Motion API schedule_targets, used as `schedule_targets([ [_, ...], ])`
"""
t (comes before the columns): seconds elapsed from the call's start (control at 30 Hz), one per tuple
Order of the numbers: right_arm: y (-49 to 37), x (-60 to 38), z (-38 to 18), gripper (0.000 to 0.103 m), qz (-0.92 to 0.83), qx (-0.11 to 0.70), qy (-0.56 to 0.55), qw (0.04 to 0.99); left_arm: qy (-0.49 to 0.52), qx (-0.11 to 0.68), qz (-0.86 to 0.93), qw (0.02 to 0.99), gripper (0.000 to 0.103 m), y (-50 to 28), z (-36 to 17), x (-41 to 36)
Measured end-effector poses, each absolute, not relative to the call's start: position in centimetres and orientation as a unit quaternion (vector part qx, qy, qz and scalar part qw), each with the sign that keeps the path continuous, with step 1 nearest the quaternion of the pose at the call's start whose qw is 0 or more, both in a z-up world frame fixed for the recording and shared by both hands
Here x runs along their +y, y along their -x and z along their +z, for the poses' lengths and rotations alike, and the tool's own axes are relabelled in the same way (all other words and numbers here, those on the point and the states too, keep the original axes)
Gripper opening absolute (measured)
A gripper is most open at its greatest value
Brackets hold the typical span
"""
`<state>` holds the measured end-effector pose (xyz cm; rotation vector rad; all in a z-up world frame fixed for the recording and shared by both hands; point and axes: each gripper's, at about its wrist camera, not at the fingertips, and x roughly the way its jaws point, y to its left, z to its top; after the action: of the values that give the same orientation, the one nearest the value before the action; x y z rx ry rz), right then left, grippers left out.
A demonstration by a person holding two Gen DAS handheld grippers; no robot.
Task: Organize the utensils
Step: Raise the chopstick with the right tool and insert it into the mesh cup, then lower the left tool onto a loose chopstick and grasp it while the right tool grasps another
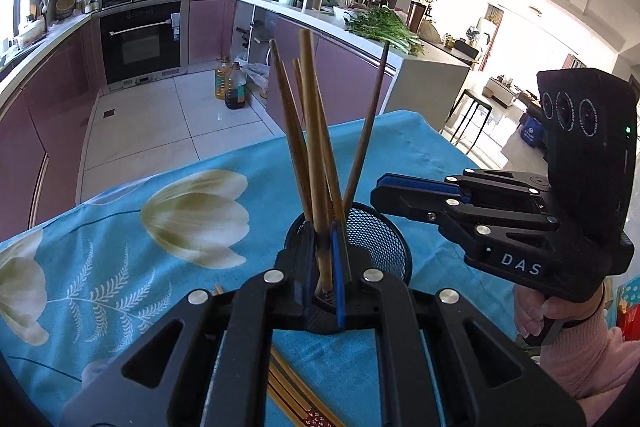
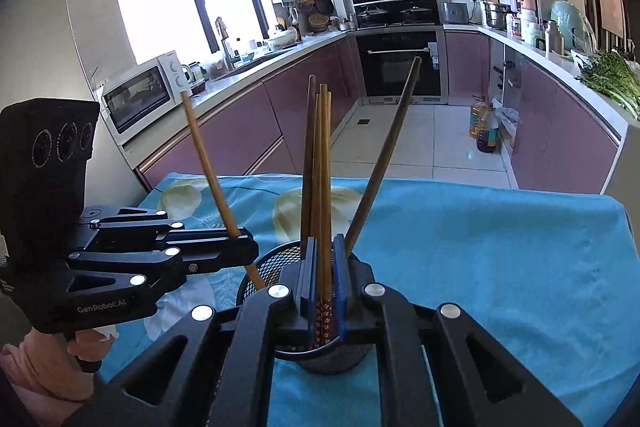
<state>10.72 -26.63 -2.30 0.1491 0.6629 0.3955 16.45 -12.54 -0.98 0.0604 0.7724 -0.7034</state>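
Step in hand: loading chopsticks into the mesh cup. The cup stands on a table draped in a blue floral cloth and already holds several chopsticks, leaning apart at different angles.

Left gripper: jaws clamped on a single light wooden chopstick, its lower end at or just inside the cup mouth, as far as the left wrist view shows.

Right gripper: jaws clamped on a pair of chopsticks with red patterned ends (the pattern shows between the blue pads), held over the cup.

More chopsticks lie flat on the cloth under the left gripper, not yet collected.

Next move, as judged: lower each held stick until its tip is inside the rim, then part the jaws. Those already loaded crowd the opening, so a clear gap must be chosen.

Materials: the cup is black wire mesh, round and open-topped (light; it may tip if pushed sideways). The chopsticks are slender, smooth, tapered wood or bamboo. The cloth is soft and slightly wrinkled.
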Motion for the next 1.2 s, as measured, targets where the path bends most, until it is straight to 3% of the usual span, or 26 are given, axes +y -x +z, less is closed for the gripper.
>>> schedule_targets([
  [0.27, -9.7, -27.0, -1.9, 0.009, 0.202, 0.309, -0.080, 0.926, -0.022, 0.363, -0.329, 0.872, 0.012, -16.3, -1.5, -12.1],
  [0.37, -9.0, -26.8, -1.9, 0.014, 0.210, 0.303, -0.082, 0.926, -0.020, 0.346, -0.320, 0.882, 0.013, -15.4, -1.2, -11.3],
  [0.43, -8.5, -26.5, -1.9, 0.015, 0.217, 0.301, -0.081, 0.925, -0.018, 0.331, -0.316, 0.889, 0.017, -14.5, -0.9, -10.6],
  [0.5, -7.8, -26.2, -2.0, 0.020, 0.224, 0.298, -0.079, 0.925, -0.010, 0.318, -0.314, 0.894, 0.027, -13.6, -0.6, -9.8],
  [0.63, -6.2, -25.3, -2.6, 0.025, 0.239, 0.297, -0.066, 0.922, -0.001, 0.297, -0.309, 0.903, 0.030, -11.6, -0.3, -8.0],
  [0.77, -4.7, -24.6, -3.6, 0.029, 0.256, 0.306, -0.059, 0.915, -0.014, 0.285, -0.288, 0.914, 0.047, -9.7, -1.2, -6.3],
  [0.83, -4.2, -24.0, -4.6, 0.034, 0.261, 0.317, -0.056, 0.910, -0.020, 0.294, -0.278, 0.914, 0.048, -9.1, -1.9, -5.6],
  [1.2, -3.7, -19.8, -9.8, 0.034, 0.270, 0.384, -0.041, 0.882, -0.029, 0.369, -0.224, 0.902, 0.053, -8.1, -8.3, -3.1],
])
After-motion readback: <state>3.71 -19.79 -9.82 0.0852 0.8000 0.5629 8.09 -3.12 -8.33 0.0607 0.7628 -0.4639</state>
